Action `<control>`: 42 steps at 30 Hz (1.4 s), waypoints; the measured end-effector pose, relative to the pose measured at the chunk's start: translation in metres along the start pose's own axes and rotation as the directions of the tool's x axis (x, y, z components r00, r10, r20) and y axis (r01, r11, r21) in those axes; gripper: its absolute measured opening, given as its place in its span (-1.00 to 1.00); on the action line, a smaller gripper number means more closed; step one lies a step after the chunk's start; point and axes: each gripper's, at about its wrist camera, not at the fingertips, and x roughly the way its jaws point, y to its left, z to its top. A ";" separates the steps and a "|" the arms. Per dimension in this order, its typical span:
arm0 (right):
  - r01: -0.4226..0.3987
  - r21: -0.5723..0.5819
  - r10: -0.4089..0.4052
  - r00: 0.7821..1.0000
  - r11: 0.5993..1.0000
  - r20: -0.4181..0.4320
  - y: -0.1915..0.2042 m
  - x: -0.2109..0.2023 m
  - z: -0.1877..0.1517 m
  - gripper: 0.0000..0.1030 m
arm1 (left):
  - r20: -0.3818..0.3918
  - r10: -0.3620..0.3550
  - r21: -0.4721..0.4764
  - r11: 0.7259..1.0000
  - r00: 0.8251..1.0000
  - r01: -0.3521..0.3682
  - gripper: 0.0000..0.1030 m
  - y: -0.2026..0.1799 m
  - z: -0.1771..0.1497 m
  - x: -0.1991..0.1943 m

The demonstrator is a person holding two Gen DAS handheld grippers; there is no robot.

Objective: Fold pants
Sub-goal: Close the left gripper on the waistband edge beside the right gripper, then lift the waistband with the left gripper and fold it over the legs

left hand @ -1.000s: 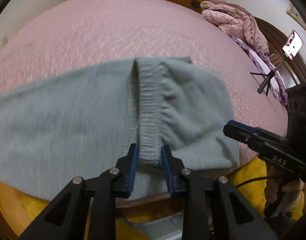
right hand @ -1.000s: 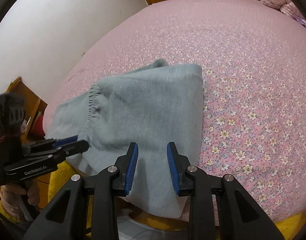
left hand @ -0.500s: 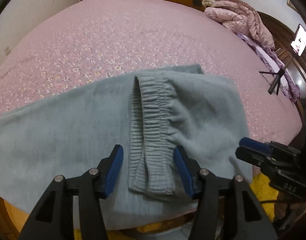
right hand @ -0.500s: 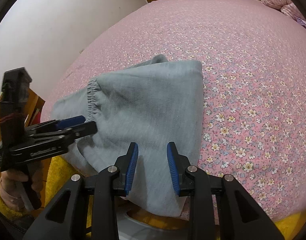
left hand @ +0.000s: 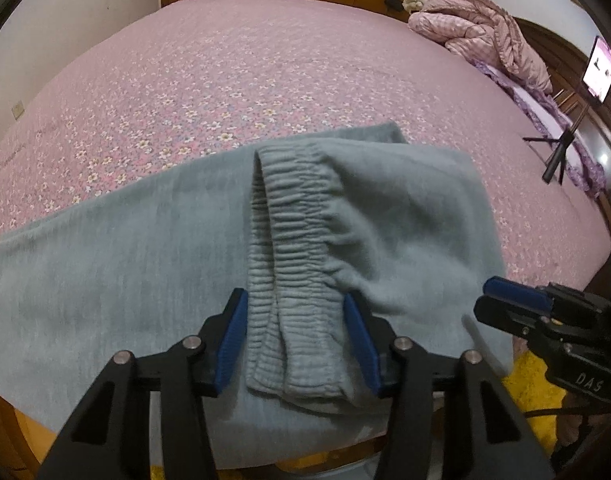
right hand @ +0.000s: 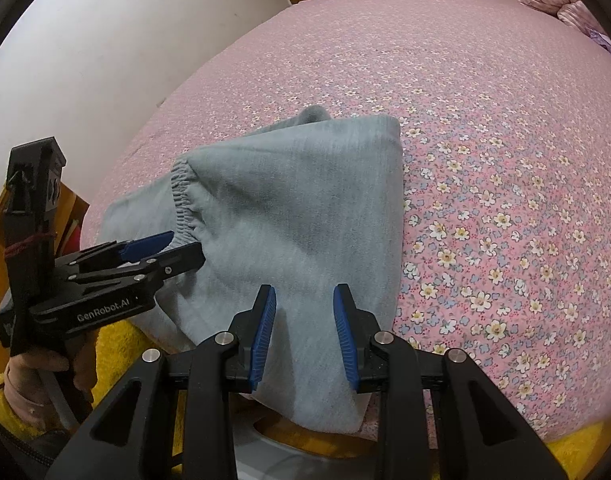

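Evidently the grey pants (left hand: 153, 264) are laid near the edge of the pink floral bed (left hand: 265, 64), the waistband (left hand: 293, 248) folded over onto the legs to shorten them. The long axis is seen running left to right across the left view. The left gripper (left hand: 295, 344) is spread wide, straddling the waistband; the right gripper (right hand: 303, 334) is likewise released, apparently just above the fabric.

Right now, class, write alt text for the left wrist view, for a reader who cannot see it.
Open left tongs with blue pads straddle the ribbed elastic waistband of folded grey-blue fleece pants lying on a pink floral bedspread. The right tongs show at the right edge, and a crumpled pink quilt lies at the far corner.
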 end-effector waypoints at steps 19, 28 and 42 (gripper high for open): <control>-0.003 0.011 0.003 1.000 1.000 0.008 -0.006 -0.007 -0.003 -0.40 | 0.065 -0.055 -0.081 0.995 0.996 0.060 -0.25 0.007 -0.009 0.001; 0.007 0.028 -0.008 1.000 1.000 0.020 -0.005 -0.012 -0.005 -0.40 | 0.093 -0.102 -0.057 0.993 0.990 0.107 -0.68 0.006 -0.006 -0.010; 0.048 0.023 -0.049 0.997 0.999 0.062 0.004 -0.033 -0.007 -0.40 | 0.221 -0.151 -0.019 0.987 0.963 0.159 -0.70 0.015 0.002 -0.083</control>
